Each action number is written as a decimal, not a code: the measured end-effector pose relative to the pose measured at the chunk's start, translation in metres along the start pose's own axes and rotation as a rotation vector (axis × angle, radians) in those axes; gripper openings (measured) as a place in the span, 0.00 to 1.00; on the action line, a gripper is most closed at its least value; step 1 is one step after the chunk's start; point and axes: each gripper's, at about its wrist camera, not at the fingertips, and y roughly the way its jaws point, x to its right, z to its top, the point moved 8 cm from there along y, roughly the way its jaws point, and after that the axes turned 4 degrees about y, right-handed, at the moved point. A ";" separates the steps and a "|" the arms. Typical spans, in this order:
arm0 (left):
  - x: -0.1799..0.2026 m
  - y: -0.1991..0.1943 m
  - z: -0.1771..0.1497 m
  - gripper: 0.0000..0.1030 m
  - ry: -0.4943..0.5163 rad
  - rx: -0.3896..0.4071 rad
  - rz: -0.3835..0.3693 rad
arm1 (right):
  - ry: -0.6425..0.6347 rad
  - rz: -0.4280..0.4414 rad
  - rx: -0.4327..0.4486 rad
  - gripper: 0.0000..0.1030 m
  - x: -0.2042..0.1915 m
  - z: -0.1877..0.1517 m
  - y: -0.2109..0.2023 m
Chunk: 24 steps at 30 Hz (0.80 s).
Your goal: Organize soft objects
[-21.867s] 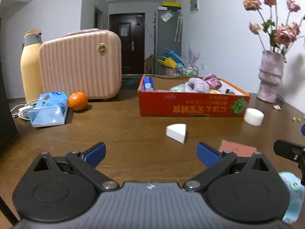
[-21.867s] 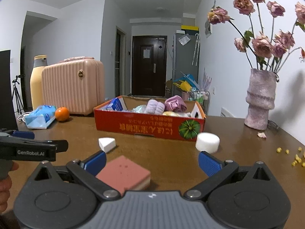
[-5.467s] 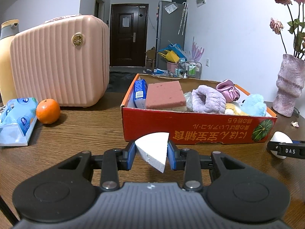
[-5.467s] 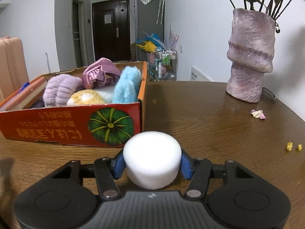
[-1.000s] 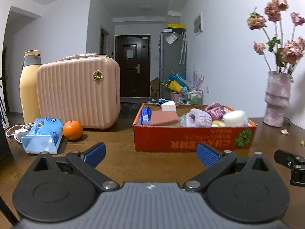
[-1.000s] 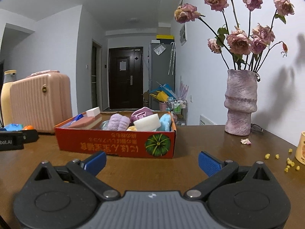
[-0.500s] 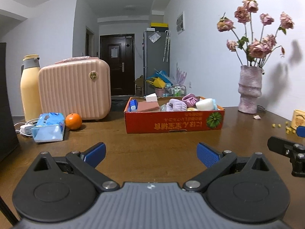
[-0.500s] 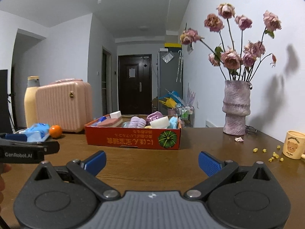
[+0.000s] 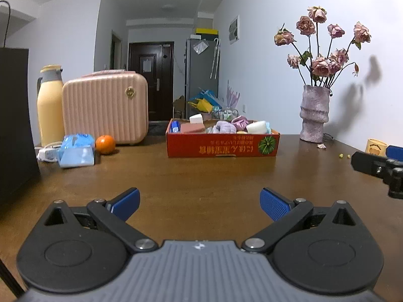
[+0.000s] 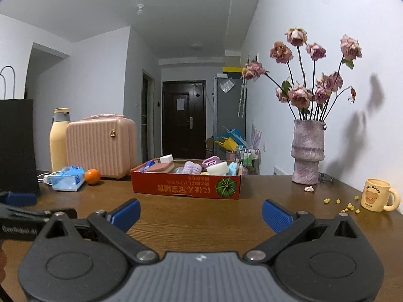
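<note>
Open room: a wide stretch of bare brown wooden table [image 9: 201, 176] lay between both grippers and the red cardboard box [image 9: 221, 146] on the far middle of the table.
Left side: a tall yellow flask [image 9: 49, 105], a ribbed pink hard-shell case [image 9: 104, 109], a blue tissue pack [image 9: 75, 151] and an orange [image 9: 105, 144] lined the far left; a black bag [image 10: 16, 146] stood at the left edge.
Right side: a mauve ceramic vase of dried roses [image 10: 307, 151] stood far right by the wall, with a cream bear mug [image 10: 376, 195] nearer the right edge among scattered yellow crumbs [image 10: 348, 205].
Hard to make out: the box's contents overlapped; a pink block sponge [image 9: 192, 127], a white wedge sponge [image 9: 196, 118], a lilac knitted item [image 9: 224, 126], a white round sponge [image 9: 257, 126] and a bit of pale blue plush [image 10: 233, 168] showed above the rim. The box's print was upside down and unreadable.
Left gripper [image 9: 200, 200]: blue-padded jaws spread wide, nothing between them, well short of the box.
Right gripper [image 10: 200, 212]: jaws likewise wide and empty, well back from the box; it was cut off at the right edge of the left wrist view.
</note>
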 end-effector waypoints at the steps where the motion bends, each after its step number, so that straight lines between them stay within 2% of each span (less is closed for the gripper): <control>1: -0.002 -0.002 -0.001 1.00 -0.001 -0.002 0.003 | -0.004 0.001 0.004 1.00 -0.002 0.000 -0.005; 6: -0.008 -0.018 -0.001 1.00 0.005 0.026 0.020 | -0.010 -0.013 0.015 1.00 -0.006 0.001 -0.023; 14: -0.002 -0.031 0.004 1.00 0.014 0.070 0.004 | 0.013 -0.038 0.033 1.00 -0.002 0.003 -0.039; 24: 0.001 -0.033 0.005 1.00 0.021 0.077 0.000 | 0.019 -0.041 0.042 1.00 -0.002 0.003 -0.044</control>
